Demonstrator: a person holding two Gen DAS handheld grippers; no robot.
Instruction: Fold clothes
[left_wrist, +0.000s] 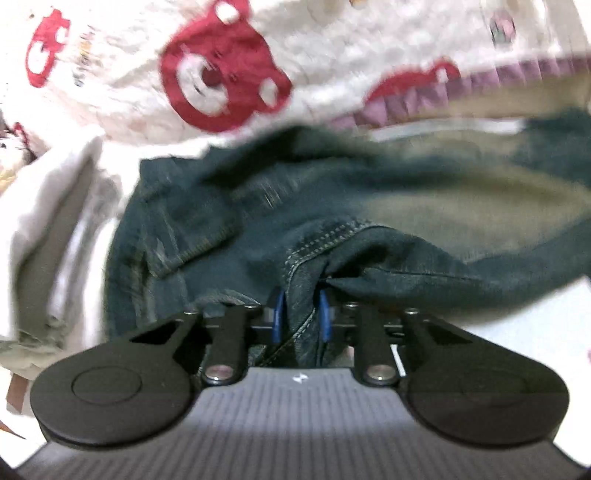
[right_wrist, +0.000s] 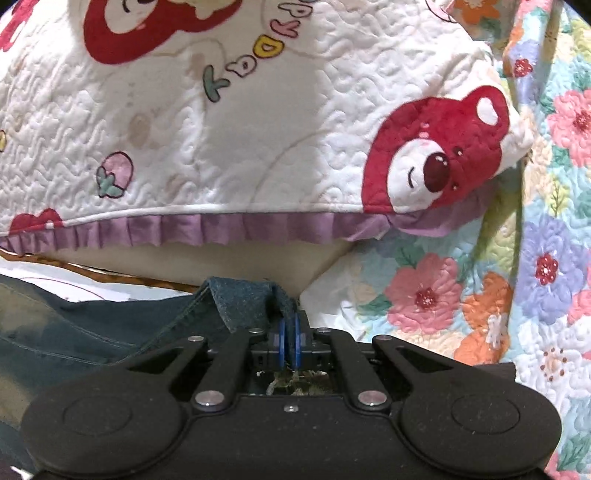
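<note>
Ahead of both grippers a quilted pillow (right_wrist: 229, 140) blocks the way, overhanging the jeans (left_wrist: 258, 221). Rightward, the floral quilt (right_wrist: 480, 295) lies open; leftward, seemingly folded pale cloth (left_wrist: 55, 229) crowds in.

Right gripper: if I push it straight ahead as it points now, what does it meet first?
The right gripper, shut on the jeans, points at the cream surface under the bear-print pillow. It would likely meet the pillow's purple frill first; depth is unclear.

Black left gripper (left_wrist: 301, 314), blue pads (left_wrist: 279, 314), silver screws
</note>
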